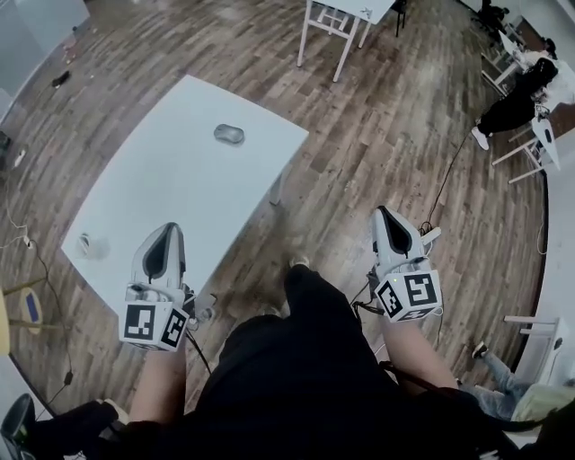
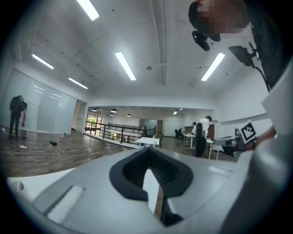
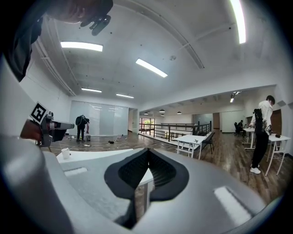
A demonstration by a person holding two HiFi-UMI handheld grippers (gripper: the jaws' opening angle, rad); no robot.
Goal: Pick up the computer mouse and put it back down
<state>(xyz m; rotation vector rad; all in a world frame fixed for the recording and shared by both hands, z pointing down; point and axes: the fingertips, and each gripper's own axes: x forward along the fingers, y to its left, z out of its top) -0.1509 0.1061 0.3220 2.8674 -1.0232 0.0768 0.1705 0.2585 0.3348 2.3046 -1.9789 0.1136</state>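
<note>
- Computer mouse (image 1: pixel 229 134): lies on the far part of the white table (image 1: pixel 171 180), well apart from both grippers, untouched.
- Left gripper (image 1: pixel 167 230): clenched tip to tip on nothing, pointing level; hangs over the table's near edge, with the mouse ahead of it across the bare top.
- Right gripper (image 1: pixel 386 214): likewise pressed shut and empty; hangs beside the table over the floor, further from the mouse than the left one.
- Surface: plain white top on white legs, standing on a dark wood-plank floor (image 1: pixel 377 144).
- Room: large open hall with strip lights on the ceiling, a glass wall and a black railing (image 3: pixel 183 129) at the back.
- Around: small white cup (image 1: pixel 86 244) near the table's near left corner, left of the left gripper; another white table (image 1: pixel 346 16) further off; a person in black (image 1: pixel 517 106) at desks to the right; a cable (image 1: pixel 445 184) along the floor.
</note>
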